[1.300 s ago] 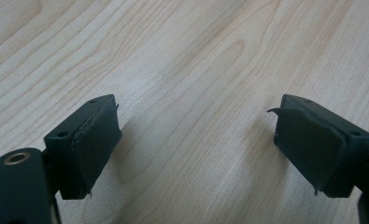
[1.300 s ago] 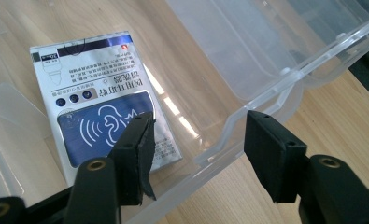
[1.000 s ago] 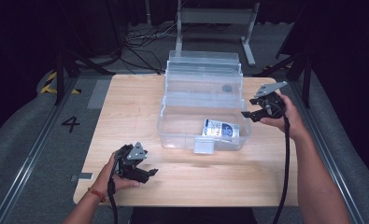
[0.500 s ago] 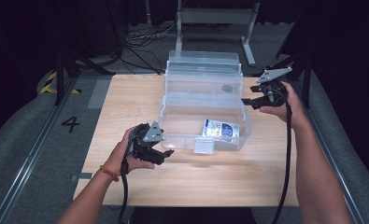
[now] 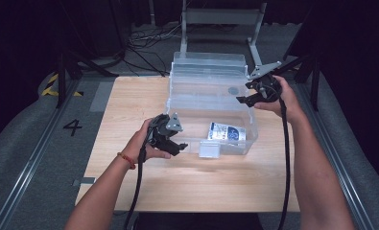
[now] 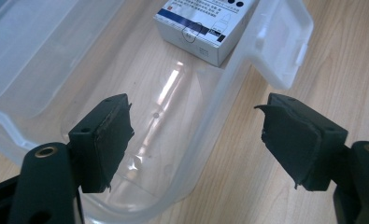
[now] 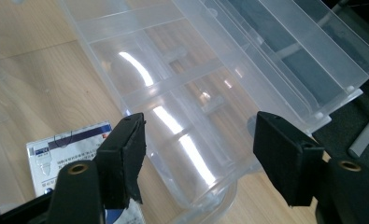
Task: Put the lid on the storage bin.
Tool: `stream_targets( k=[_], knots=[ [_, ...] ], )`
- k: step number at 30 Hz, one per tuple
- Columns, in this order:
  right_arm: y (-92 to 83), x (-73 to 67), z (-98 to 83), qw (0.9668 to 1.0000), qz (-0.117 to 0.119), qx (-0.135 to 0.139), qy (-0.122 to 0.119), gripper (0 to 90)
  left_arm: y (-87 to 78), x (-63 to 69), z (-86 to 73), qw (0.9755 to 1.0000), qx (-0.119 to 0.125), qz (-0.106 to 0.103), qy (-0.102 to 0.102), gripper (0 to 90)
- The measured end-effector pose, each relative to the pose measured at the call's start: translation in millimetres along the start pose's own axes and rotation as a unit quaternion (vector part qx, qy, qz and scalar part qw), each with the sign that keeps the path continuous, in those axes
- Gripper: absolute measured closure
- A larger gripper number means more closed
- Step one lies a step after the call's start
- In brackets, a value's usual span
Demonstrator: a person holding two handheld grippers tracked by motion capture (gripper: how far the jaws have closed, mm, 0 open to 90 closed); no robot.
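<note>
The clear plastic bin (image 5: pixel 208 103) is sitting open on the wooden surface (image 5: pixel 129 96), its lid (image 5: pixel 211 60) standing up at the far side and a small white-and-blue box (image 5: pixel 227 133) lying inside near the front wall. Nothing is being gripped yet, so I judge the handling is only starting. The left gripper (image 5: pixel 181 145) is hovering at the bin's near left corner, jaws wide and straddling the rim. The right gripper (image 5: pixel 244 98) is hanging over the right rim, jaws also spread wide, empty, wrist raised.
</note>
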State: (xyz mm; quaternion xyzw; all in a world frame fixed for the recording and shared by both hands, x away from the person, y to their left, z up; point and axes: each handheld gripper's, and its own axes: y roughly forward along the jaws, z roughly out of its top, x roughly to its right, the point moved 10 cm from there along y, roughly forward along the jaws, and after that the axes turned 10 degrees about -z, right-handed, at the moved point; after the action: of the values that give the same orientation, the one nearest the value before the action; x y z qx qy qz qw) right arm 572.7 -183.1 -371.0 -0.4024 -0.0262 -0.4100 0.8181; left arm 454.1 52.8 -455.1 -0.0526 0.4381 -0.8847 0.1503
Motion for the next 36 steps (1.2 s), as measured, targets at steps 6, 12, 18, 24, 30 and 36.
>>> stream_targets(
  k=[6, 12, 18, 24, 30, 36],
  knots=[
    [6.4, -0.6, 13.0, 0.9999, 0.003, 0.000, -0.011, 32.2, 10.6, -1.7, -2.4, 0.9997, -0.013, -0.022, -0.002, 27.3],
    [19.3, 6.5, 22.4, 1.0000, -0.005, 0.001, -0.006, 33.2, 21.7, -8.8, -5.2, 0.9990, -0.023, -0.039, -0.006, 34.2],
    [37.3, 12.5, 20.3, 0.9996, -0.011, -0.022, -0.011, 30.8, 25.4, -10.7, -5.4, 0.9986, -0.017, -0.049, -0.010, 40.2],
    [46.1, 19.8, 25.6, 0.9996, -0.015, -0.024, -0.005, 31.9, 26.2, -12.2, -13.0, 0.9970, -0.058, -0.052, -0.003, 46.0],
    [55.2, 18.9, 26.8, 0.9992, 0.000, -0.040, -0.001, 32.9, 25.1, -11.2, -15.8, 0.9955, -0.066, -0.067, 0.008, 53.0],
    [63.8, 20.7, 22.2, 0.9979, 0.003, -0.063, -0.015, 35.9, 25.8, -7.6, -25.5, 0.9914, -0.102, -0.078, 0.028, 71.6]
  ],
)
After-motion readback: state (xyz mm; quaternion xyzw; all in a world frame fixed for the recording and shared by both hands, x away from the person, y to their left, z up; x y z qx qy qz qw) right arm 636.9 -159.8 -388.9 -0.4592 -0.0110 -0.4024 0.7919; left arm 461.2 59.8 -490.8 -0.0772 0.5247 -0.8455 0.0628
